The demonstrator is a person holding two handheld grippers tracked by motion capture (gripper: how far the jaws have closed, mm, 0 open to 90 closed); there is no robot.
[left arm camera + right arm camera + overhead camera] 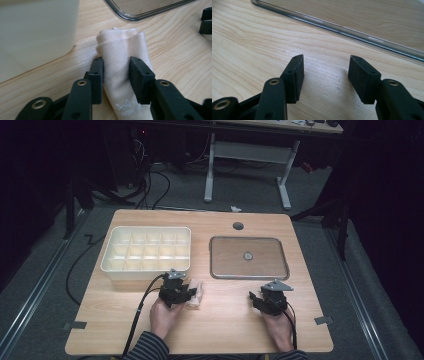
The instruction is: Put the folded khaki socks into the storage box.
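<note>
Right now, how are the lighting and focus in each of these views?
High view: dim, room edges nearly black, table evenly lit. Left gripper view: bright, rolled cloth sharp, white bin washed out and soft. Right gripper view: glare streak along the clear lid's rim.

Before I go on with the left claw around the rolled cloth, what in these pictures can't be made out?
- Rolled cloth: printed lettering cut off by the left gripper view's bottom edge and claw arm.
- Divided white bin: whether anything lies in it, high view, too small.
- Clear lid: far edge cropped, right gripper view.
</note>
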